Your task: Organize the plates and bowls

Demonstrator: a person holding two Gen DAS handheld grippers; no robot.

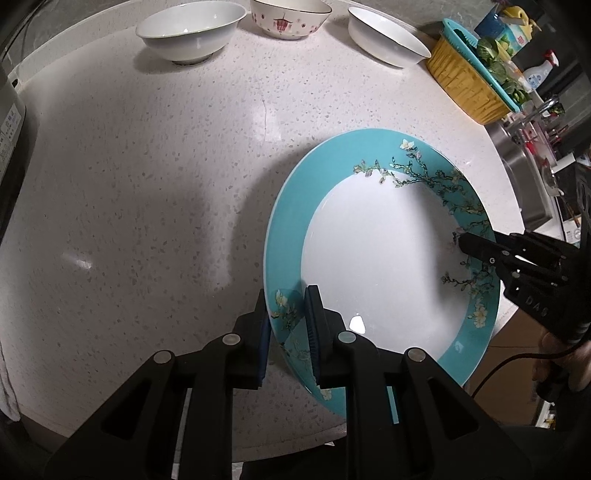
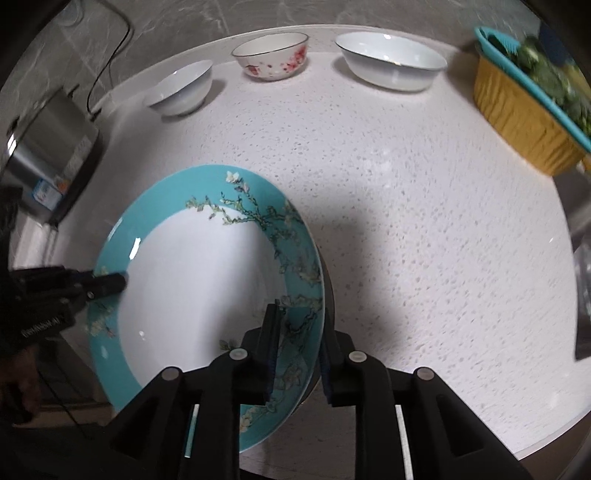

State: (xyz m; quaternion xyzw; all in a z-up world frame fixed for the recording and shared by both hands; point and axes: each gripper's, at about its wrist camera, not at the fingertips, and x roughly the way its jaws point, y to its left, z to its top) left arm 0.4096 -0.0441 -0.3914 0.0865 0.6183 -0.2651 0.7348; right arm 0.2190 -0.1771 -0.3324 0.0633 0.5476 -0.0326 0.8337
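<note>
A large plate (image 1: 369, 243) with a teal flowered rim and a white middle sits low over the speckled counter (image 1: 147, 184), its near part past the counter's front edge. My left gripper (image 1: 289, 328) is shut on the plate's left rim, one pad above and one below. In the right wrist view my right gripper (image 2: 297, 350) straddles the plate's (image 2: 192, 280) right rim, with a slim gap at the outer pad, so it is open. Each gripper also shows in the other's view: right gripper (image 1: 463, 243), left gripper (image 2: 123, 282).
Three bowls stand along the back: a white bowl (image 1: 186, 33), a flower-patterned bowl (image 1: 290, 18) and a wide white bowl (image 1: 388, 37). A yellow basket (image 1: 465, 81) holding greens sits at the back right by a steel sink (image 1: 524, 166). A metal appliance (image 2: 48, 155) stands at the left.
</note>
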